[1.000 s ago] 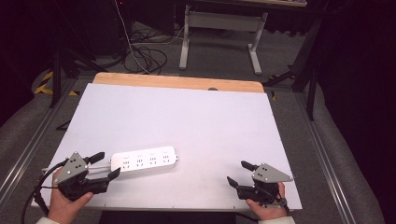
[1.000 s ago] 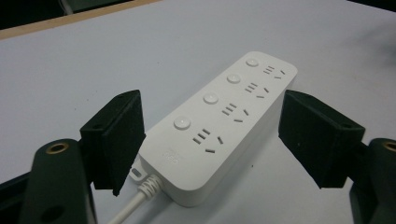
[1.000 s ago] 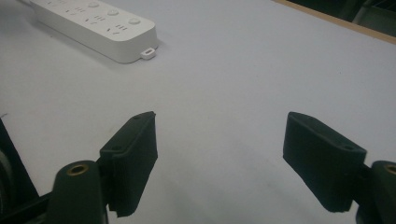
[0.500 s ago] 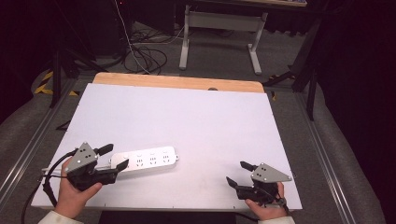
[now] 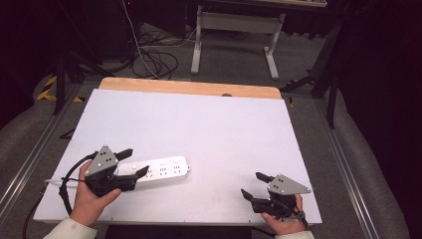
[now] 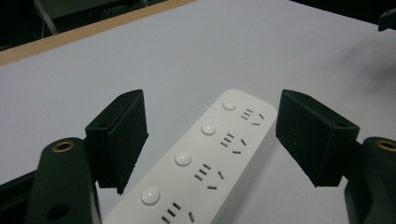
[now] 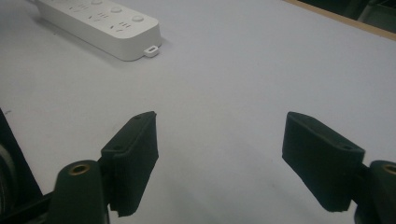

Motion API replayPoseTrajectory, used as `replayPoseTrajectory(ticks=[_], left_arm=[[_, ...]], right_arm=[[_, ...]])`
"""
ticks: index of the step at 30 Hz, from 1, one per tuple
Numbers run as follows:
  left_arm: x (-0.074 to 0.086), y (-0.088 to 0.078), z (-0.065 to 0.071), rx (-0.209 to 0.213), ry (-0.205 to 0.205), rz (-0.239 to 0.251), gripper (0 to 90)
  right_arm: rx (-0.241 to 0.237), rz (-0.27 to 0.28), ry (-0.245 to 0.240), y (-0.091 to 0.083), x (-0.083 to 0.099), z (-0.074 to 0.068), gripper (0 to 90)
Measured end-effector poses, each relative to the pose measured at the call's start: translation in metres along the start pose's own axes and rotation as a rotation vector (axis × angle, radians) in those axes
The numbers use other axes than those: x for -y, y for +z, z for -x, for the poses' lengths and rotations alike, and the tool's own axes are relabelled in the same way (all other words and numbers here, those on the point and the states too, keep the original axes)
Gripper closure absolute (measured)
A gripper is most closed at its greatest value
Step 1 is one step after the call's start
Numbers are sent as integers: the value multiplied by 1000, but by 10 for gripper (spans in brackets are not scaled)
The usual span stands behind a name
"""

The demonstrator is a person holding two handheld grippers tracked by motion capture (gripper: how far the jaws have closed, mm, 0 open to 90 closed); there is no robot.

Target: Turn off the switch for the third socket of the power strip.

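The power strip (image 6: 205,163) could be nudged askew if the open left gripper (image 6: 210,135), straddling it untouched, is closed off-centre.

Dim room, soft shadows, mild grain

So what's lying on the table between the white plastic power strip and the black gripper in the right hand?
Nothing: between the white plastic power strip and the right gripper, the high view shows bare white tabletop.
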State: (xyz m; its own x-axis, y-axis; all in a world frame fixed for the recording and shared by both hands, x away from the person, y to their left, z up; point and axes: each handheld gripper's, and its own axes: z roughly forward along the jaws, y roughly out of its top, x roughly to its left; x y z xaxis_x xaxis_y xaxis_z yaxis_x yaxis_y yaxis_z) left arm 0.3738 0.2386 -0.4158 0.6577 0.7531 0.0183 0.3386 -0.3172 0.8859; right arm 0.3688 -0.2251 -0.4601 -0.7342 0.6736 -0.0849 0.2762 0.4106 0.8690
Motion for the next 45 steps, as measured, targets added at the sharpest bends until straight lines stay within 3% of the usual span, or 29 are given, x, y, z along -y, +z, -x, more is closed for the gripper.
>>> replayPoseTrajectory(ticks=[25, 31, 37, 41, 42, 44, 45], left_arm=[[-15, 31, 11, 46, 6, -41, 259], [-16, 35, 12, 40, 6, -44, 268], [-15, 39, 14, 26, 41, -64, 412], [-15, 42, 13, 46, 46, -90, 621], [-15, 44, 12, 68, 33, -113, 750], [-15, 47, 11, 79, 16, -132, 845], [-15, 48, 10, 71, 23, -139, 845]], right_arm=[[-7, -4, -1, 1, 1, 1, 271], [-6, -5, -2, 1, 1, 1, 274], [-10, -6, 1, 1, 1, 1, 278], [-11, -6, -1, 1, 1, 1, 279], [-12, -6, 0, 1, 1, 1, 279], [-12, -6, 0, 1, 1, 1, 279], [-12, -6, 0, 1, 1, 1, 279]])
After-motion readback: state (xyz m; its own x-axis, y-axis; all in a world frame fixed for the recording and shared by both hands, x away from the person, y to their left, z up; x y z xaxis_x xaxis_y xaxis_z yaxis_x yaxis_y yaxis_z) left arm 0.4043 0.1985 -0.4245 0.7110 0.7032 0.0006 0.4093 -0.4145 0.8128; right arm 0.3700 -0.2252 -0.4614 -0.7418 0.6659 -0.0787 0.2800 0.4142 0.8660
